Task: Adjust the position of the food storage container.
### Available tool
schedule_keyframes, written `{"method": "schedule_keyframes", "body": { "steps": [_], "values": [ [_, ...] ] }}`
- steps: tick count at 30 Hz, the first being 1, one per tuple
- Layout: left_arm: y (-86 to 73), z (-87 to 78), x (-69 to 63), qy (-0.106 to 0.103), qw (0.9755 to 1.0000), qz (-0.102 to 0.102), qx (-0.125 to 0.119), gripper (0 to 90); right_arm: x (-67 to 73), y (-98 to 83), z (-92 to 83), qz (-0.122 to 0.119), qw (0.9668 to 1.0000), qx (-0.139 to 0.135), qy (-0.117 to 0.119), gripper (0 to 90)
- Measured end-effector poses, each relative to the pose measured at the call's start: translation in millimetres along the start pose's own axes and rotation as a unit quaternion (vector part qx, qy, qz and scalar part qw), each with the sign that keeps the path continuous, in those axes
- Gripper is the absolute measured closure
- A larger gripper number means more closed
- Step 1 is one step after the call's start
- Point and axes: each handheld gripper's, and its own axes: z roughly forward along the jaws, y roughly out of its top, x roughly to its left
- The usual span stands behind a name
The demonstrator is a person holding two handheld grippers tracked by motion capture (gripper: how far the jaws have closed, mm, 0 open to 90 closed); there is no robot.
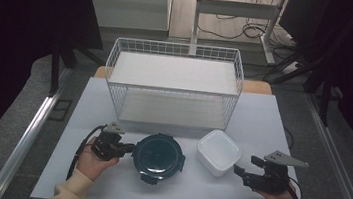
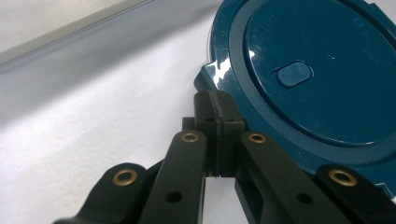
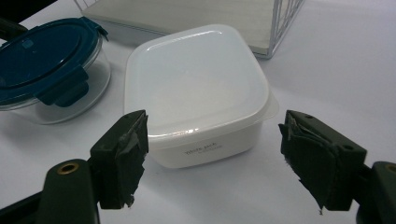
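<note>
A round clear container with a dark teal clip-on lid (image 1: 159,155) stands at the table's front middle. My left gripper (image 1: 131,148) lies just left of it, jaws shut with nothing between them. In the left gripper view the closed tips (image 2: 217,100) sit right at the lid's side latch (image 2: 215,73); I cannot tell whether they touch it. A white square lidded container (image 1: 218,151) stands to the right of the round one. My right gripper (image 1: 246,165) is open just in front and to the right of it. In the right gripper view the white container (image 3: 201,84) lies beyond the spread jaws (image 3: 217,140), apart from both pads.
A white wire basket (image 1: 178,44) with a pale board inside stands behind both containers; its corner (image 3: 280,28) is near the white box. The round container (image 3: 42,56) stands close to the white one's left. The white tabletop (image 1: 258,119) ends near both hands.
</note>
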Motion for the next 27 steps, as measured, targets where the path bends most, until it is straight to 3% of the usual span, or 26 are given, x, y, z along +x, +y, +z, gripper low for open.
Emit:
{"method": "schedule_keyframes", "body": {
  "steps": [7, 16, 18, 21, 24, 27],
  "values": [
    [-4.6, 0.4, -3.3, -0.01, 0.9998, -0.015, -0.011, 90.0, -1.2, -0.4, 0.5, 0.001, 1.0, -0.001, -0.003, 22.6],
    [-4.8, -1.7, 0.0, -0.037, 0.9988, -0.03, -0.015, 90.0, -1.0, 0.8, -2.2, 0.0, 0.9999, -0.008, -0.007, 21.9],
    [-1.9, -6.1, -0.2, -0.015, 0.9992, -0.026, -0.026, 90.0, -1.2, 1.4, -3.7, 0.001, 0.9999, -0.011, -0.008, 21.9],
    [4.5, -16.6, -1.1, 0.012, 0.9977, -0.036, -0.056, 88.8, -0.8, 2.5, -6.0, 0.0, 0.9998, -0.02, -0.01, 21.4],
    [11.0, -28.0, -5.3, 0.038, 0.9951, -0.041, -0.082, 71.8, -0.2, 3.3, -7.6, 0.002, 0.9997, -0.024, -0.009, 20.0],
    [13.5, -38.4, -10.4, 0.033, 0.9935, -0.062, -0.089, 52.5, 0.7, 4.4, -9.1, 0.007, 0.9996, -0.026, -0.007, 18.1]
  ]
}}
